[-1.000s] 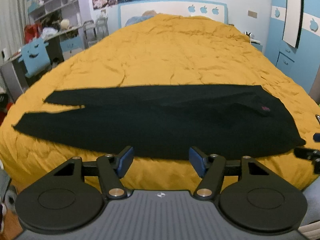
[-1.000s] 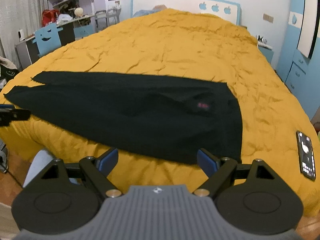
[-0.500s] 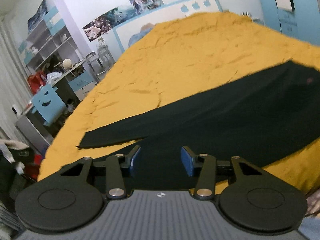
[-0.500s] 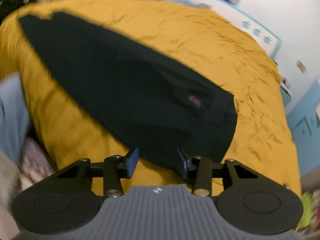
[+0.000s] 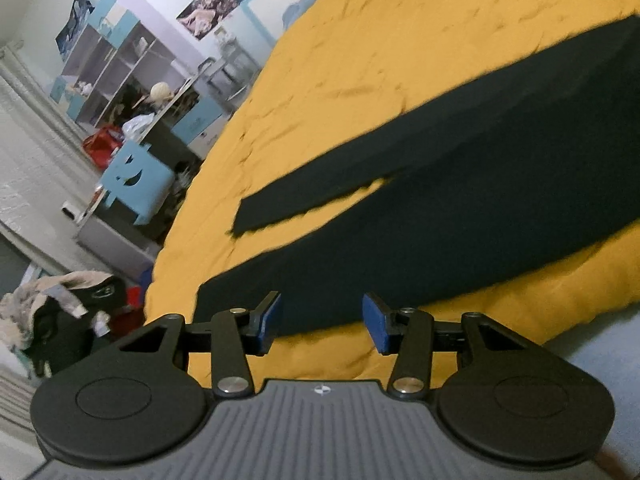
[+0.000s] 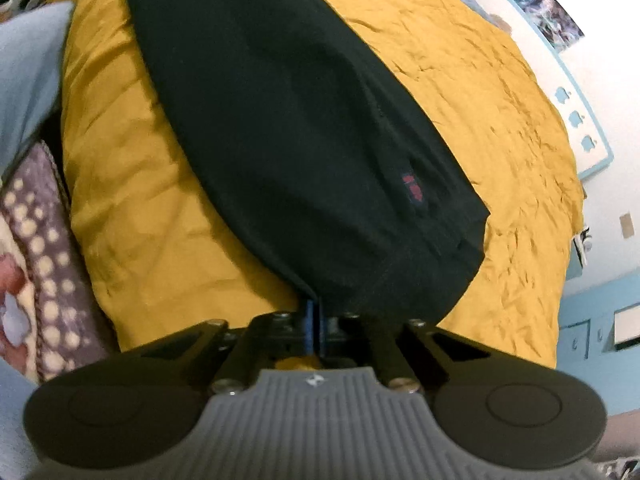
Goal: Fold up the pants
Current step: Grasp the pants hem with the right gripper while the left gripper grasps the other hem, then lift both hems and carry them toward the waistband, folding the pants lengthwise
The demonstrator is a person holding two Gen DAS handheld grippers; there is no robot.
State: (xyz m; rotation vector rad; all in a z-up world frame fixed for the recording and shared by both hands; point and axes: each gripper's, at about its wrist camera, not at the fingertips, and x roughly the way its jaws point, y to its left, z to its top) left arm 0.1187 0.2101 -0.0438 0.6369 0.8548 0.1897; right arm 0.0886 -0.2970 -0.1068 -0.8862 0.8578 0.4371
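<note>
Pants (image 5: 460, 216) lay spread flat on the yellow bedspread (image 5: 360, 60), waist corner clamped.
The right gripper (image 6: 314, 322) was clenched on the waistband's near corner at lower centre of its frame; the left gripper (image 5: 320, 322) hung released before the near leg hem (not yet touching). Best to seat that hem fully between the pads, then lift both ends evenly.

The pants (image 6: 304, 128) are black, marked with a small red logo (image 6: 412, 190). The bedspread (image 5: 400, 52) is mustard yellow. Blue pads (image 5: 270, 322) are seen on the black gripper fingers. A purple blanket (image 6: 44, 264) is dotted with cream spots. A chair (image 5: 136, 180) is light blue.
</note>
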